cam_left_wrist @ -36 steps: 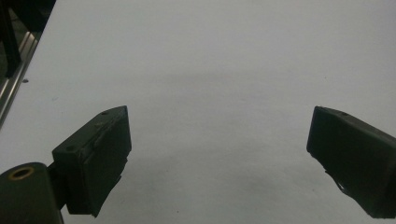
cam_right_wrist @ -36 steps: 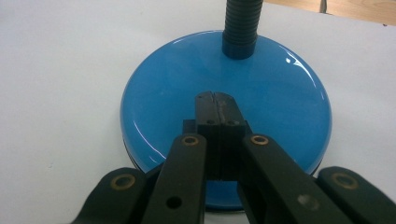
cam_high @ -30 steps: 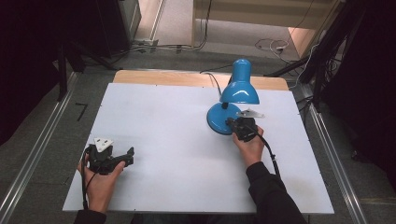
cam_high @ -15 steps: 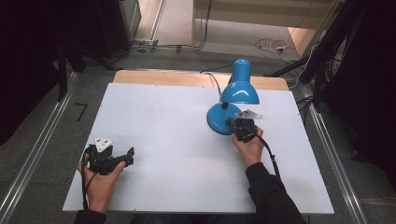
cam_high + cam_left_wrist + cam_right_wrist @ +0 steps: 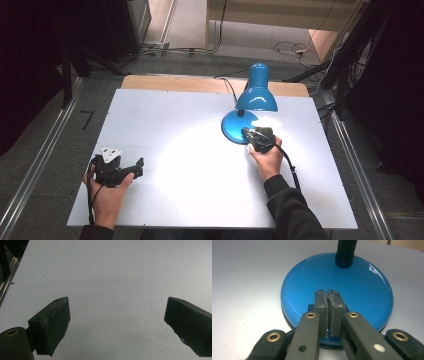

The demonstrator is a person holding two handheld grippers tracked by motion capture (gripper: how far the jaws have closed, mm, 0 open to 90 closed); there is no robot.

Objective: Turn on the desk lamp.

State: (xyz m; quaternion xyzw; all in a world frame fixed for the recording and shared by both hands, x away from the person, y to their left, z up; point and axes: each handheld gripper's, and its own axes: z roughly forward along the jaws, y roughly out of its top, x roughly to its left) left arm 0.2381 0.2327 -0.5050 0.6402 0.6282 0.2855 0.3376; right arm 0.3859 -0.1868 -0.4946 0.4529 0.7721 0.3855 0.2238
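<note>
1. The blue desk lamp (image 5: 252, 105) stood on the far right part of the white table (image 5: 180, 150), its round base (image 5: 337, 287) flat on the surface and the shade tipped over it, pointing down at the board.
2. There was a bright patch of light on the table right of the base and a softer glow across the middle of the board, so the lamp looked lit.
3. The right gripper (image 5: 252, 134) was at the near edge of the base, held from behind by the person's right hand (image 5: 268, 159) in a dark sleeve.
4. In the right gripper view the right gripper (image 5: 330, 293) had its jaws pressed together with nothing between them, and the tips sat over a small dark rectangular switch (image 5: 310, 307) on the near side of the base. It looked like they touched it, but I couldn't say for sure.
5. The black ribbed neck (image 5: 345, 251) rose from the far side of the base.
6. The left gripper (image 5: 137, 167) was well apart from the lamp, down at the near left of the table in the person's left hand (image 5: 107, 192), pointing right.
7. In its own view the left gripper (image 5: 117, 315) was spread wide, gripping nothing, with just bare white table between the jaws.
</note>
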